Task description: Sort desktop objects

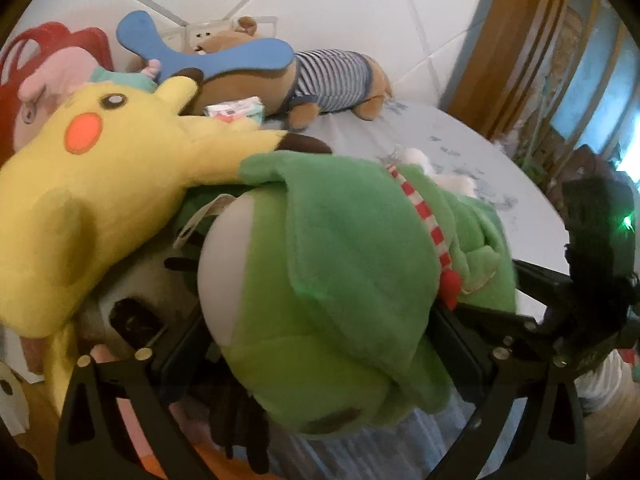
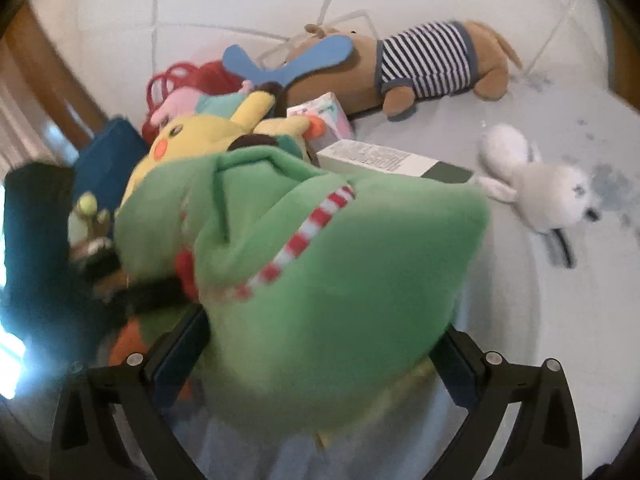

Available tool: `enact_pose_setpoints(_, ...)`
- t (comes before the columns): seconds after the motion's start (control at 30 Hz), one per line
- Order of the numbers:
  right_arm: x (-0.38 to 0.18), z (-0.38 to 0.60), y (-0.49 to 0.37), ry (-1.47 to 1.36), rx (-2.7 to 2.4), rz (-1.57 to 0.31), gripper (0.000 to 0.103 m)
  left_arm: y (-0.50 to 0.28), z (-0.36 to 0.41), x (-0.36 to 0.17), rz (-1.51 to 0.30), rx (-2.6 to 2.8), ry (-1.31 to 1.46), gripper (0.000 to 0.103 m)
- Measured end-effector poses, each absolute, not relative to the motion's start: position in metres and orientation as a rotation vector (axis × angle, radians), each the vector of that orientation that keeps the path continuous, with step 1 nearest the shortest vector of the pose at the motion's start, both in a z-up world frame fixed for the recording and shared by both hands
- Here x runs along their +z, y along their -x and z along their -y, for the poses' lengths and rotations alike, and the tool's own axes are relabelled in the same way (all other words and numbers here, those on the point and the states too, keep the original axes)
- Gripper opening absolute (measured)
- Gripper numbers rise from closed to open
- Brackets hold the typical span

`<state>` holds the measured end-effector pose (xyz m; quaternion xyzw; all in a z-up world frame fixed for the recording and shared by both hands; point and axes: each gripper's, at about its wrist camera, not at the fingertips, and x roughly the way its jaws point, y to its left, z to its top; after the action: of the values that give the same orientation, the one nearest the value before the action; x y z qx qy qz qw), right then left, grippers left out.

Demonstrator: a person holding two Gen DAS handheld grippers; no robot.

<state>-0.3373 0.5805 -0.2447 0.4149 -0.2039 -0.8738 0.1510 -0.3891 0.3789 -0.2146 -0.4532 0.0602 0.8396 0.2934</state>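
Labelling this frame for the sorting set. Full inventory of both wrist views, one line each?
green plush: 1, green with red-white striped band, between both grippers' fingers
yellow plush: 1, yellow, red cheek, left of the green one
dog plush: 1, brown, striped shirt, by the white headboard
blue paddle: 1, blue, lying across the dog plush
white plush: 1, white-grey, alone on the sheet at right
carton: 1, white with dark end, behind the green plush
red bag: 1, red, far left
left gripper: black, jaws wide around the green plush
right gripper: black, jaws around the green plush
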Motion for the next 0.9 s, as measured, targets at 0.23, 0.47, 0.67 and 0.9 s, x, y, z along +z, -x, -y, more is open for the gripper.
enact_pose_setpoints(0.23,-0.219,-0.573,0.331,-1.148,-2.502,0.494,0.094,0.366,-0.377,-0.184,-0.175,2.269,1.114,0.089)
enact_pose_setpoints(0.47,-0.168,-0.561,0.292,-1.01,-2.548,0.407,0.093,0.326,-0.361,-0.13,-0.163,2.33,0.989,0.089)
enact_pose_setpoints(0.67,-0.111,-0.542,0.255,-0.849,-2.559,0.328,0.093,0.28,-0.338,-0.073,-0.159,2.429,0.85,0.089)
enact_pose_setpoints(0.9,-0.059,-0.509,0.218,-0.709,-2.522,0.226,0.093,0.221,-0.301,-0.025,-0.135,2.57,0.723,0.089)
